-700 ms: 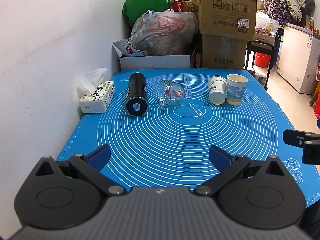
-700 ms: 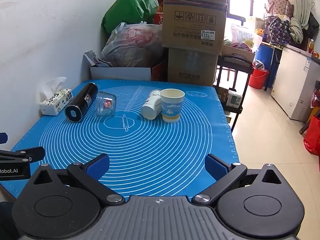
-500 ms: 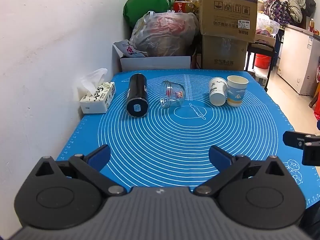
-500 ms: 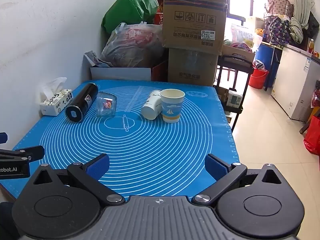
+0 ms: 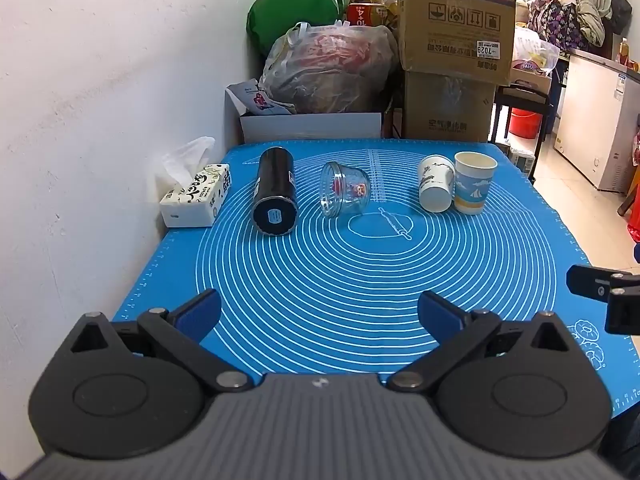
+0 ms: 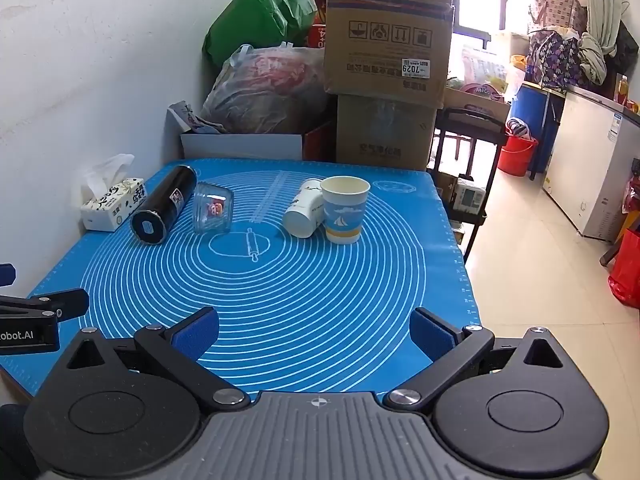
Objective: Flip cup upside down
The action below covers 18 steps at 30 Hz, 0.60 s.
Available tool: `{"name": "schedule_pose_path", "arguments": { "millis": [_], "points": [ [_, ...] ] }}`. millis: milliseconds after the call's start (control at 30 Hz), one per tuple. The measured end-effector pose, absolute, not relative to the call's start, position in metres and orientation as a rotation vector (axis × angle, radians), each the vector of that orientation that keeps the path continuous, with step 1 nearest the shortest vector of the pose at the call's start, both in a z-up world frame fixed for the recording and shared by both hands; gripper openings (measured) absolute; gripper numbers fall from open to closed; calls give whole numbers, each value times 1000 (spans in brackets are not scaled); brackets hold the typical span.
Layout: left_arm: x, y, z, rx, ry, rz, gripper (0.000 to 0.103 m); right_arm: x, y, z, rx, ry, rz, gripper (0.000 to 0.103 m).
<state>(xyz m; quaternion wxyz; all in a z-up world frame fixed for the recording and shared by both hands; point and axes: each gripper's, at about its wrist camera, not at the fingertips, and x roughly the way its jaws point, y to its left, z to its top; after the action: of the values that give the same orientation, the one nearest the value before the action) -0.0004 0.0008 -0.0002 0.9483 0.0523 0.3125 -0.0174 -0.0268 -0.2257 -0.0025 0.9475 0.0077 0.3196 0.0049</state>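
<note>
The left gripper (image 5: pixel 320 312) hovers over the near edge of the blue silicone baking mat (image 5: pixel 360 280), its blue-padded fingers (image 5: pixel 200 314) spread wide apart and holding nothing. The right gripper (image 6: pixel 314 332) hovers alongside, spread equally wide and also empty.

At the far right of the mat stands the upright paper cup with a blue sailboat print (image 6: pixel 345 208), mouth up. A white paper cup (image 6: pixel 304 212) lies on its side, touching it on the left. Farther left lie a clear glass jar (image 5: pixel 344 194) on its side and a black cylindrical bottle (image 5: pixel 275 196). A white tissue box (image 5: pixel 198 196) sits by the wall.
</note>
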Motion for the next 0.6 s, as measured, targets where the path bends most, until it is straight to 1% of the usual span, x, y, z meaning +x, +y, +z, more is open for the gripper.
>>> {"name": "schedule_pose_path", "arguments": {
  "millis": [600],
  "points": [
    [5, 6, 0, 101, 639, -30, 103, -26, -228, -5, 21, 647, 4, 103]
  ]
}}
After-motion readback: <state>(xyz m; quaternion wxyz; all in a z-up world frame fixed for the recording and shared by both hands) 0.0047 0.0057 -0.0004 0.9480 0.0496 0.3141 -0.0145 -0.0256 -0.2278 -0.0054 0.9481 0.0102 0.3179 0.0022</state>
